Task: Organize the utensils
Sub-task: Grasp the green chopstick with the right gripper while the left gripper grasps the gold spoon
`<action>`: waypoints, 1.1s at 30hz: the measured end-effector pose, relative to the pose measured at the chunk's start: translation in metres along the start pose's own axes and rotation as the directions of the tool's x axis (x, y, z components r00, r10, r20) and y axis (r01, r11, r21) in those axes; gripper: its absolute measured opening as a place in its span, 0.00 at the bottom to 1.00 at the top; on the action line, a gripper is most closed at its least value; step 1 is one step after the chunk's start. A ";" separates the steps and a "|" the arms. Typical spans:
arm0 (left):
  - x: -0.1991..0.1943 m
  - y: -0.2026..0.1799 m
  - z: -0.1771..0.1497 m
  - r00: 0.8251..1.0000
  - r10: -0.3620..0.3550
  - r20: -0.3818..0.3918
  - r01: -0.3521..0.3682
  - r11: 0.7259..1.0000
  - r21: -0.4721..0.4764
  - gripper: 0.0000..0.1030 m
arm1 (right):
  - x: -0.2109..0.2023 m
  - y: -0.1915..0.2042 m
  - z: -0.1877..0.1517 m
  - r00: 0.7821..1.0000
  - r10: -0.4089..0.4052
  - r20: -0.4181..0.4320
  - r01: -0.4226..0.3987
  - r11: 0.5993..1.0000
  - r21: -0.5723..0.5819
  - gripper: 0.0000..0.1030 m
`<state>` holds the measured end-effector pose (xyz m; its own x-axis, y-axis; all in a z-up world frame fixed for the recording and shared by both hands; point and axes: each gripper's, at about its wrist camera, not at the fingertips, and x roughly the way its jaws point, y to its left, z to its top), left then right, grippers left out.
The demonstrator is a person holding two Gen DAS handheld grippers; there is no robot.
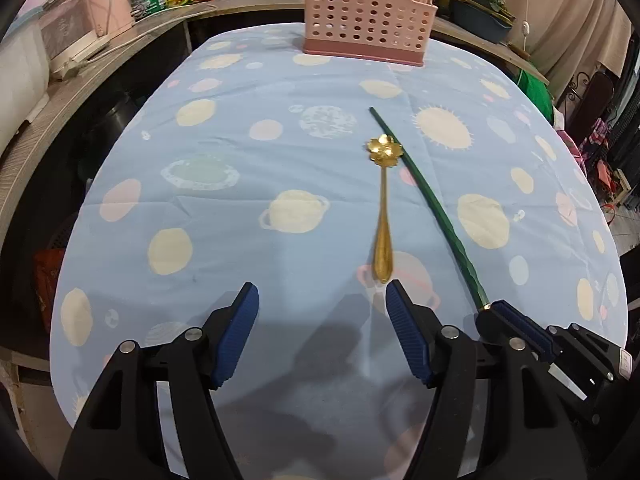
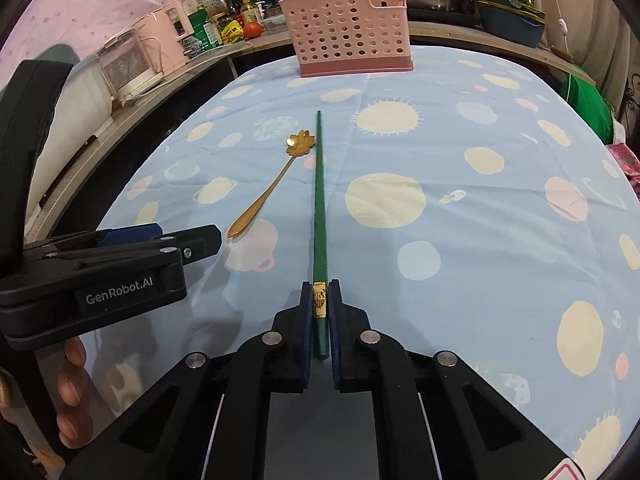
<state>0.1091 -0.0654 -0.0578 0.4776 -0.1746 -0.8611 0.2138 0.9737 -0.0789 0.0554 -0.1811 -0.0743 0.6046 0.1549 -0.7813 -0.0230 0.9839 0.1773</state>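
Right gripper (image 2: pixel 320 304) clamping the near end of a green chopstick (image 2: pixel 319 200) pointing toward twelve o'clock, left gripper (image 1: pixel 322 304) hanging wide and empty, gold flower spoon (image 1: pixel 382 216) lying just beyond its right finger, pink utensil basket (image 1: pixel 364 12) standing at twelve o'clock on the planet-print tablecloth (image 1: pixel 240 200).

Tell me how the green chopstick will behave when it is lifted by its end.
The green chopstick looks stiff, so it probably won't droop. Gripped at its butt end by the right claw, its long free length may pivot. Its smooth finish could slip.
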 end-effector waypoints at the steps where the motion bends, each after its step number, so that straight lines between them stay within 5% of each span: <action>1: 0.001 -0.003 0.000 1.000 -0.007 -0.001 0.007 1.000 0.005 0.61 | -0.001 -0.003 0.000 1.000 -0.001 0.003 0.001 1.000 0.010 0.07; 8: 0.011 -0.016 0.007 1.000 -0.026 -0.003 0.026 0.999 0.024 0.61 | -0.006 -0.025 -0.001 1.000 -0.016 0.017 0.014 0.996 0.086 0.07; 13: 0.016 -0.019 0.010 1.000 -0.032 0.000 0.032 0.999 0.021 0.51 | -0.007 -0.033 -0.002 1.000 -0.010 0.019 0.007 0.994 0.111 0.07; 21: 0.016 -0.020 0.011 0.999 -0.054 -0.001 0.054 0.998 0.031 0.11 | -0.007 -0.032 -0.002 1.000 -0.016 0.020 0.014 0.995 0.102 0.07; 33: -0.012 -0.016 0.016 0.994 -0.102 0.041 0.102 0.995 0.008 0.10 | -0.020 -0.029 0.002 0.999 0.003 0.034 -0.006 0.995 0.104 0.07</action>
<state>0.1134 -0.0807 -0.0383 0.4882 -0.2788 -0.8270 0.2678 0.9497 -0.1620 0.0449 -0.2125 -0.0624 0.6311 0.1543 -0.7602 0.0566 0.9682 0.2436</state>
